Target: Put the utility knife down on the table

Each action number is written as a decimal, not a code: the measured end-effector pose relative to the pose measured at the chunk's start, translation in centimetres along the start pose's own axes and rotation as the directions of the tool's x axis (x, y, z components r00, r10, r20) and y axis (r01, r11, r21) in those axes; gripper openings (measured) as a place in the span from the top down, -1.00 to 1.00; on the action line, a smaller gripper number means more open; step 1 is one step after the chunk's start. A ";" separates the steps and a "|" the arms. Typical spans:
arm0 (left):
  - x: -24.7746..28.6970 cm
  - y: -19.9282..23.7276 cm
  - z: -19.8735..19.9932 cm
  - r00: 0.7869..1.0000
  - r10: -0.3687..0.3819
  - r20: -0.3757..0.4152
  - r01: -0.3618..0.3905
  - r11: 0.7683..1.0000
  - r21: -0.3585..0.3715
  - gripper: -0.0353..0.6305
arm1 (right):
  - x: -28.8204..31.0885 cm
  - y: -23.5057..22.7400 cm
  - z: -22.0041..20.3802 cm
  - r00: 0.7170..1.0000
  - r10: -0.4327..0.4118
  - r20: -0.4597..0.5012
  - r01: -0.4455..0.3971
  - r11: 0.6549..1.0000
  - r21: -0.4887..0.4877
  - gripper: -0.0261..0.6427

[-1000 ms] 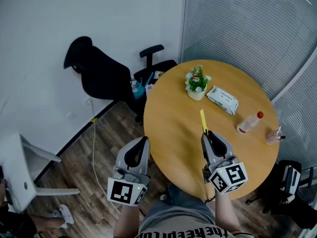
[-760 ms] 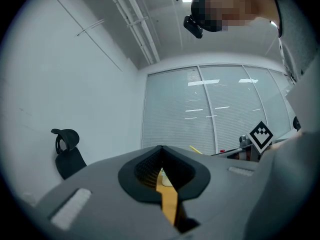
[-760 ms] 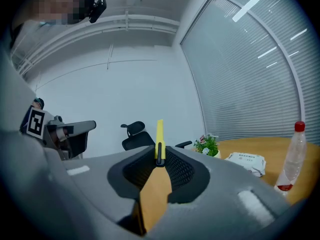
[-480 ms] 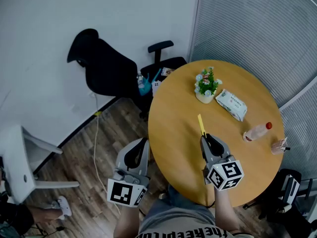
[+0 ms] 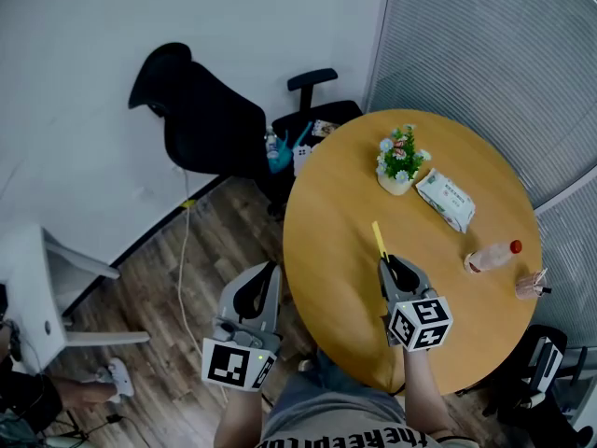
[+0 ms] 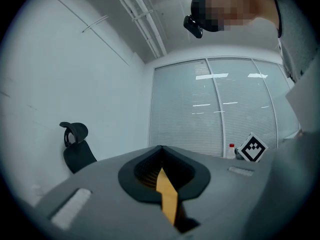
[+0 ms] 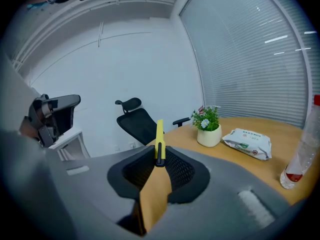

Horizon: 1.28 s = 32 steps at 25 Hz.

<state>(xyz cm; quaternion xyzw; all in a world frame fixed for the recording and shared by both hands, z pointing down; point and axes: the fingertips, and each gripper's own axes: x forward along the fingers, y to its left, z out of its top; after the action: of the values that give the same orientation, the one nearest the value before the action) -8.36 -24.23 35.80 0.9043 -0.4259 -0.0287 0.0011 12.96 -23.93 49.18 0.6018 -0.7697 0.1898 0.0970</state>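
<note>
utility knife (image 7: pixel 159 133) rear hidden by fingers (image 7: pixel 189 175)

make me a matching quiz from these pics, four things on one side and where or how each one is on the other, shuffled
Things:
1. utility knife
2. left gripper
3. bottle
4. wipes pack

Places or states:
A. has a red cap
B. clamped in the right gripper
C. lies next to the potted plant
D. off the table, above the wooden floor

Pairs: 1-B, 2-D, 3-A, 4-C
</note>
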 end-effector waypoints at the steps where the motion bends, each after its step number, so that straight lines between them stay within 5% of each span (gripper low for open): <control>1: 0.0 0.0 -0.1 1.000 0.001 -0.003 -0.001 1.000 -0.001 0.85 | 0.2 -0.1 -0.3 1.000 -0.002 -0.012 0.002 1.000 0.000 0.72; 32: -1.2 2.4 -3.2 0.993 0.088 -0.082 -0.091 0.995 -0.033 0.85 | 5.5 -3.4 -9.3 0.957 -0.034 -0.289 0.040 0.999 0.014 0.72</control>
<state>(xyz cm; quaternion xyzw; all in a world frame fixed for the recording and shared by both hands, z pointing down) -10.76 -24.91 39.09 0.8846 -0.4649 0.0001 0.0359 14.09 -25.69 60.27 0.5829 -0.7340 0.2813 0.2059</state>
